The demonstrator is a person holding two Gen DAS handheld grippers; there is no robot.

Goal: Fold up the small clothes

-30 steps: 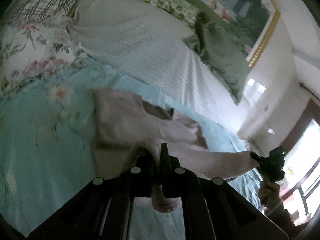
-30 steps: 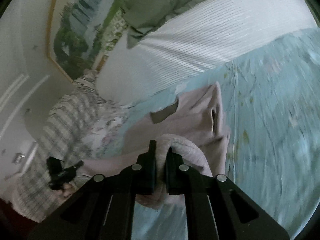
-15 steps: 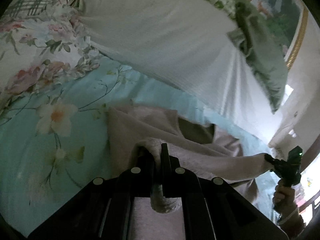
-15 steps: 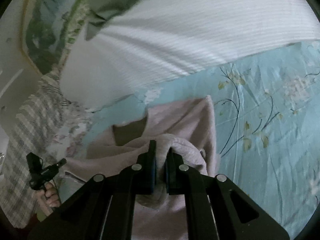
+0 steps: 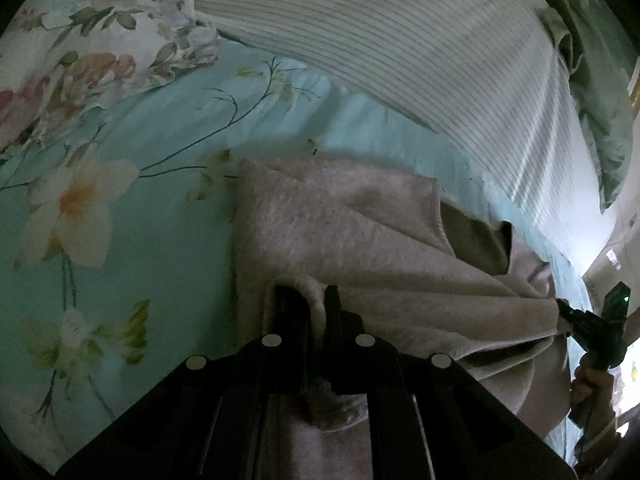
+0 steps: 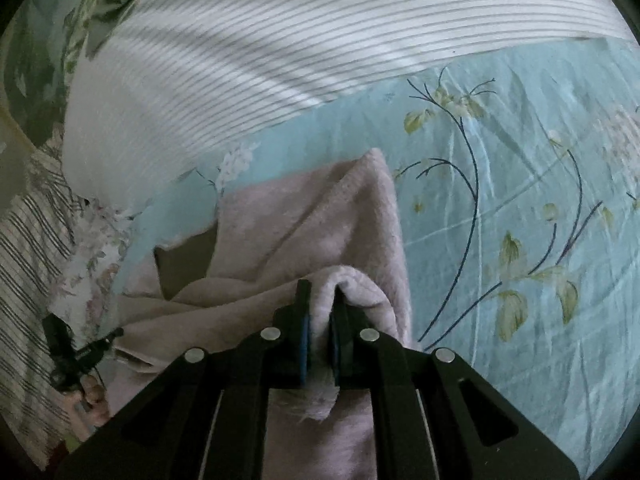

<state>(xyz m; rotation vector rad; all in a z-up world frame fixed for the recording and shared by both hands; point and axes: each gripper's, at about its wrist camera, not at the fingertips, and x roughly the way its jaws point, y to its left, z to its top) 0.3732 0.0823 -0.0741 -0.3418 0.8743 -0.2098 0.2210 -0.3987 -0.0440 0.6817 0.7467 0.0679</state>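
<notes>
On the teal floral bedsheet (image 5: 168,128) lies a pale pink fleecy garment (image 5: 340,224), its far edge close to the white striped pillow (image 5: 420,40) and well apart from the flowered pillow (image 5: 80,40) at the upper left. Garment is partly doubled over (a brownish inner patch (image 5: 472,240) shows near the neck opening).

Left gripper (image 5: 316,300) has a bunched ridge of the pink fabric between its fingers; jaws narrow and just starting to part, cloth still pinched there. From this ridge a taut fold of fabric runs to the right gripper (image 6: 320,304), which grips the garment's opposite corner w/ blue-padded fingers (image 6: 305,332); its jaws are also easing apart, fabric still wedged between the pads.

Right wrist view: garment sits beside the sheet's branch-and-leaf print (image 6: 472,184), and a person's hand (image 6: 94,396) shows below the left gripper's body. Green bedding (image 6: 36,60) lies beyond the striped pillow.
</notes>
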